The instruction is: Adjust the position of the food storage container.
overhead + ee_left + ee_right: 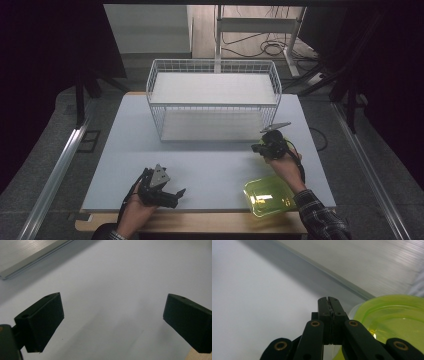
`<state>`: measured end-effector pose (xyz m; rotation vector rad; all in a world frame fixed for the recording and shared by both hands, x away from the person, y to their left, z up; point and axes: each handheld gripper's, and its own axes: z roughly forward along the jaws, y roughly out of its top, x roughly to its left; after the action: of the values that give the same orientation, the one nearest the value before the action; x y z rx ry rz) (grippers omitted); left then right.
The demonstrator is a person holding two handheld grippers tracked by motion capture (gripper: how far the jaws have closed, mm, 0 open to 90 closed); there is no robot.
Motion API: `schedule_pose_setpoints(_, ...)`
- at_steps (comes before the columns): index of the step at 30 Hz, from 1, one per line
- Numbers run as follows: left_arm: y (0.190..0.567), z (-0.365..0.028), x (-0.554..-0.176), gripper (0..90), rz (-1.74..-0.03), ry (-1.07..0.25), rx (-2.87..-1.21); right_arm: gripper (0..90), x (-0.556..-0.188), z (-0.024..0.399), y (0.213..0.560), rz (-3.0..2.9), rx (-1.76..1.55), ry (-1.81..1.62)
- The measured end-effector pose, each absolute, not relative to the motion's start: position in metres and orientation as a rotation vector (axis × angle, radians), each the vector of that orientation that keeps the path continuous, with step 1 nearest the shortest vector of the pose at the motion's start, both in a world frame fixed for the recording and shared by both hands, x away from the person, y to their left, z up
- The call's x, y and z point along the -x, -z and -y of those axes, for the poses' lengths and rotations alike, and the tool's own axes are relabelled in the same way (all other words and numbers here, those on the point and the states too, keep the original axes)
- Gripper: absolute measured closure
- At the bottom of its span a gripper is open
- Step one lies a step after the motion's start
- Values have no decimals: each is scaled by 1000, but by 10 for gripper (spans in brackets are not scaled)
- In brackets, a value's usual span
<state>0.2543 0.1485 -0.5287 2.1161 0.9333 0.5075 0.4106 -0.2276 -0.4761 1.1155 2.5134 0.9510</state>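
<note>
From the high view, the desk [210, 165] carries a white wire basket [214, 100] toward its far edge and a translucent yellow-green tray [269, 196] at the near right corner, overhanging the near edge slightly. The right gripper [264, 145] sits just beyond the tray, between it and the basket's near right corner, pointing roughly leftward. The left gripper [170, 192] rests near the near edge, left of centre, well apart from the tray.

In the left gripper view, the two black pads [41, 322] stand wide apart with only bare desk between them; nothing is held.

In the right gripper view, the right gripper [329, 303] has its jaws pressed together, empty, with the tray's rim [387, 312] just beside them on the right.

The step in hand looks like a reach for the tray. To do it well, the right jaws would need to spread before meeting the rim, then bite the raised edge squarely, since the smooth plastic could slip or tip off the near edge.

No brand, label or readable writing appears on anything.
</note>
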Motion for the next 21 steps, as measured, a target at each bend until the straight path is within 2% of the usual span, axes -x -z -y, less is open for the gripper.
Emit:
schedule_pose_setpoints(9,528,-149,-254,31,-940,-497,-2105,870,-410,245,475,-2478,-1144,-954)
schedule_pose_setpoints(14,528,-149,-254,32,-939,-495,-2113,874,-390,255,468,-2478,-1113,-1001)
schedule_pose_setpoints(21,528,-147,-254,33,-935,-496,-2122,889,-342,280,461,-2481,-1131,-1098)
